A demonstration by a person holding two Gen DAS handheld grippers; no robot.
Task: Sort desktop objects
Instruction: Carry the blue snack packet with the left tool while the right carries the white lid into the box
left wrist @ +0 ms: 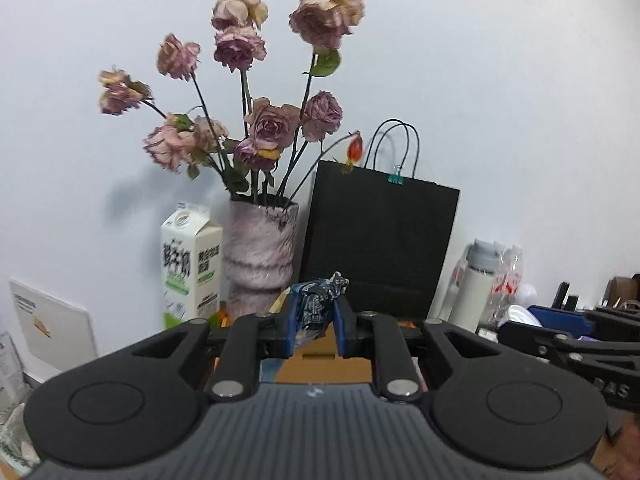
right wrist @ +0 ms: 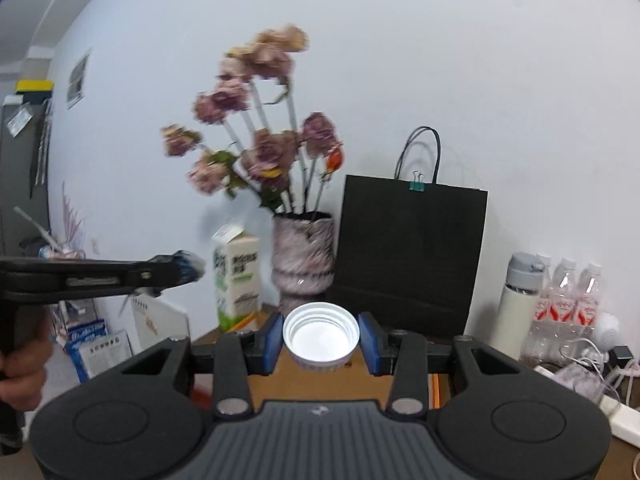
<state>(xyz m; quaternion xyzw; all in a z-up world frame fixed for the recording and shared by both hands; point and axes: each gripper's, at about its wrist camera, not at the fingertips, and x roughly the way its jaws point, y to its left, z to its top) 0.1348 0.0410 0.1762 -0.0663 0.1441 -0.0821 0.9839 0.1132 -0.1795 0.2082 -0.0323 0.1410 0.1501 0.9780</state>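
Observation:
My left gripper (left wrist: pixel 316 308) is shut on a crumpled blue and white wrapper (left wrist: pixel 320 300), held up in the air in front of the vase. It also shows from the side in the right wrist view (right wrist: pixel 180 266). My right gripper (right wrist: pixel 320 338) is shut on a white ribbed plastic lid (right wrist: pixel 320 336), its open side facing the camera, held above a brown cardboard box (right wrist: pixel 320 380). The right gripper shows at the right edge of the left wrist view (left wrist: pixel 516 328).
Against the white wall stand a milk carton (left wrist: pixel 192 272), a pink vase of dried roses (left wrist: pixel 260 256), a black paper bag (left wrist: pixel 380 244) and a white bottle with grey cap (left wrist: pixel 476 280). Water bottles (right wrist: pixel 568 300) and cables (right wrist: pixel 592 364) lie at the right.

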